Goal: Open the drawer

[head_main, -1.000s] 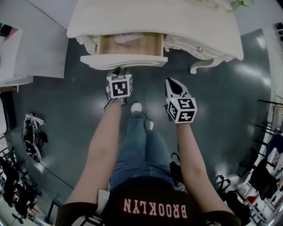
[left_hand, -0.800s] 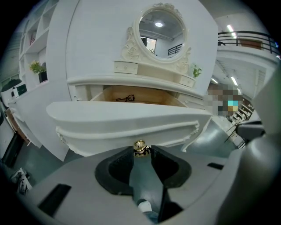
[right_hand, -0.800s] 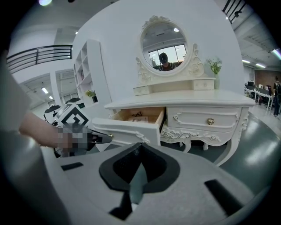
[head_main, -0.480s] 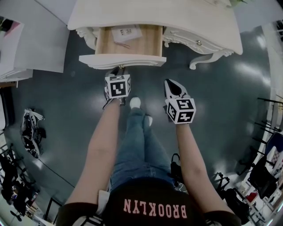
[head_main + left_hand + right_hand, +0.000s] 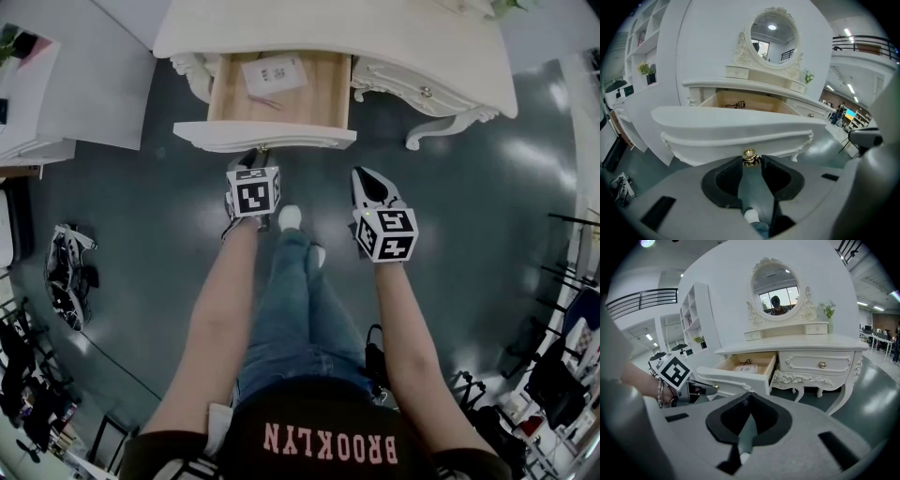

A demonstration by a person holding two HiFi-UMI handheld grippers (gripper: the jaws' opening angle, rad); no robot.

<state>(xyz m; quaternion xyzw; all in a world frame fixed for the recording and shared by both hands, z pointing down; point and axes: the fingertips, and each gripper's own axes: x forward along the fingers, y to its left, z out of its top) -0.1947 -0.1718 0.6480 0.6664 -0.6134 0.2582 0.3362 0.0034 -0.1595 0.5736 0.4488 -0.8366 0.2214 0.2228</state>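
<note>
The white dressing table's left drawer [image 5: 264,136] stands pulled out, and its wooden inside holds a sheet of paper [image 5: 272,72]. My left gripper [image 5: 260,153] is shut on the drawer's small brass knob [image 5: 749,157], with one jaw pressed on each side of it. In the right gripper view the same drawer [image 5: 740,371] juts out with my left gripper [image 5: 705,389] at its front. My right gripper [image 5: 364,174] hangs over the dark floor, right of the drawer and apart from the table. Its jaws [image 5: 749,395] are shut, and nothing is between them.
A second drawer with a brass knob [image 5: 427,92] is closed at the table's right. A curved table leg [image 5: 419,141] stands near my right gripper. The person's legs and white shoe [image 5: 289,221] are between the grippers. A white cabinet [image 5: 56,94] and floor clutter [image 5: 67,286] lie left.
The drawer has slid further out of the table and shows more of its wooden inside and the paper. My left gripper came back with the knob. The right gripper barely shifted.
</note>
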